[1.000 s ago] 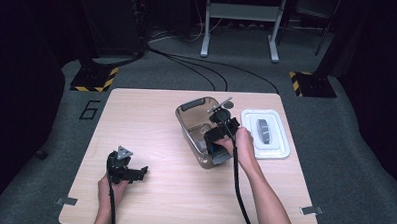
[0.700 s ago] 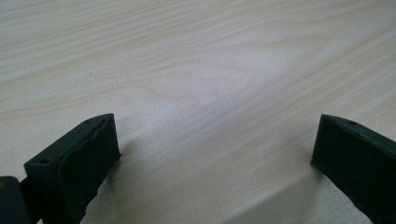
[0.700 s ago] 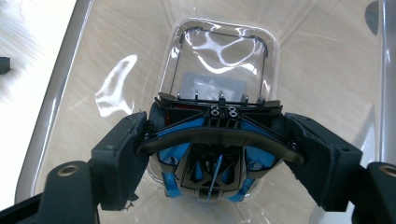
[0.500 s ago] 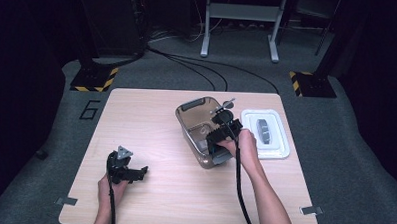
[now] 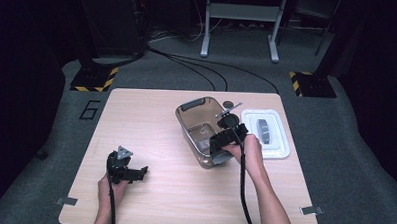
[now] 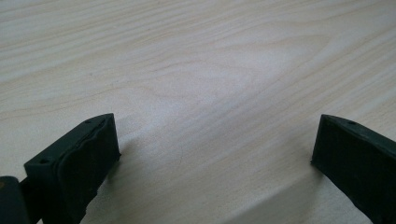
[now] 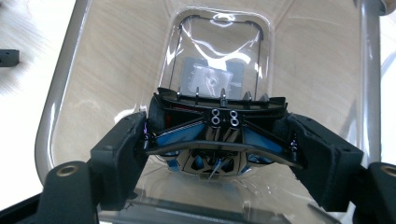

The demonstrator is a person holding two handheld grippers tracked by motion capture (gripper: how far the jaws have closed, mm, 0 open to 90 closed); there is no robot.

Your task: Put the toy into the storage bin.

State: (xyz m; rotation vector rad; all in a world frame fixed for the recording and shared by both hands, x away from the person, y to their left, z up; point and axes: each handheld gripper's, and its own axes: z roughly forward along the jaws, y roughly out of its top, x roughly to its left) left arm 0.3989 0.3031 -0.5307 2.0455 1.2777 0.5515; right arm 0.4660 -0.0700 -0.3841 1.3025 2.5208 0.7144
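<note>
Toy car (image 7: 217,140) clamped between right claw (image 7: 217,154) pads.

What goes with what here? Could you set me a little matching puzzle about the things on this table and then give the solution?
Things:
1. right gripper
2. left gripper
3. clear container
4. white lid

States or places:
A. lies flat at the table's right side, a dark part on it
B. jaws wide apart over bare wood, nothing between them
C. stands open near the middle of the table
D. jaws closed on a black and blue toy car, held over the container

Pairs: 1-D, 2-B, 3-C, 4-A
</note>
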